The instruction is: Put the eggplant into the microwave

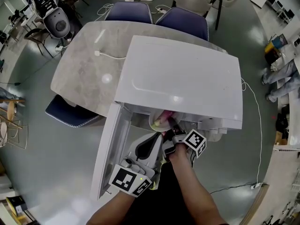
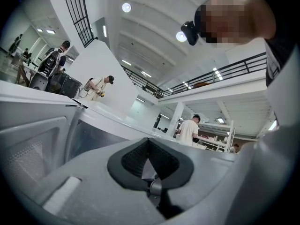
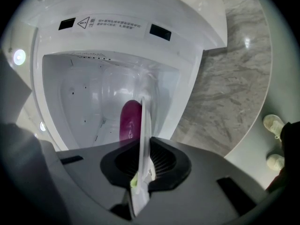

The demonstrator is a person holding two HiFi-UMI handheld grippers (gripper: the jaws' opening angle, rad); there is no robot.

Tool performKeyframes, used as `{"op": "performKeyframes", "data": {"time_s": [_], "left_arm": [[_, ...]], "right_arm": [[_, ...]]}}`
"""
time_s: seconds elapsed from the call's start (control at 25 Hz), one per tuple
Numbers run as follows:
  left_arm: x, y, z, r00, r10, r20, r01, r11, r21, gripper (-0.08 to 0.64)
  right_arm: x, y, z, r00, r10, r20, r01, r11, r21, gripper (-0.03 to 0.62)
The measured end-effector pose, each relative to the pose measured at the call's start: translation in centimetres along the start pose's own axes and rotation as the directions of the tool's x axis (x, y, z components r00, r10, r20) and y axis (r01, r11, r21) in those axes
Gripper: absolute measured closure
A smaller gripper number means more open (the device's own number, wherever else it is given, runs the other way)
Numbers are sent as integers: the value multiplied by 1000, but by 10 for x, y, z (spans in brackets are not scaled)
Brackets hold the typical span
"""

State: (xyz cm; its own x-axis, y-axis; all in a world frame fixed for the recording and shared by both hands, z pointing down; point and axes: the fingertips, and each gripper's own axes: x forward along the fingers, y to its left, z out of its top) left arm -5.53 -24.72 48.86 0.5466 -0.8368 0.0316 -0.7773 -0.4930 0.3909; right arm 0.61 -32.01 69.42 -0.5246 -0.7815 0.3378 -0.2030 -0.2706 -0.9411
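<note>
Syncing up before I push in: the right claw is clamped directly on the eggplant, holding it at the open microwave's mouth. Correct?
Not quite. The right claw is clamped on the rim of a white plate, not the eggplant, which rides on that plate. The right gripper view shows it. The rest holds: it is at the mouth of the open microwave.

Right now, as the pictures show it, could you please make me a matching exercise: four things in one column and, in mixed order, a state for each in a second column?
Things:
1. eggplant
2. plate
3. microwave door
4. left claw

States:
A. swung open
B. shut and empty
C. purple, lying on the plate
D. held at its rim by the right claw

Pairs: 1-C, 2-D, 3-A, 4-B.
</note>
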Motion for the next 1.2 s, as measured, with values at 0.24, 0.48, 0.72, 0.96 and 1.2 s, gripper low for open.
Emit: {"op": "performKeyframes", "data": {"time_s": [0.24,0.48,0.72,0.96,1.2], "left_arm": [[0,2,-1,1000,8,-1,-8,1000,-9,551],[0,1,-2,1000,6,-2,-6,1000,-11,551],[0,-2,1,1000,2,-3,-2,1000,-5,551],[-1,-2,2,1000,5,-10,-5,1000,2,551],[-2,-2,-1,1000,5,-15,-5,1000,3,551]], "right_arm": [[2,1,7,1000,-9,28,10,999,-45,546],[-3,5,3,1000,-10,19,11,998,-66,451],[-36,8,-5,999,-24,26,26,997,-71,449],[-44,11,-24,999,-14,-37,9,991,-135,589],[-28,1,-38,991,-66,-114,38,972,-231,589]]}}
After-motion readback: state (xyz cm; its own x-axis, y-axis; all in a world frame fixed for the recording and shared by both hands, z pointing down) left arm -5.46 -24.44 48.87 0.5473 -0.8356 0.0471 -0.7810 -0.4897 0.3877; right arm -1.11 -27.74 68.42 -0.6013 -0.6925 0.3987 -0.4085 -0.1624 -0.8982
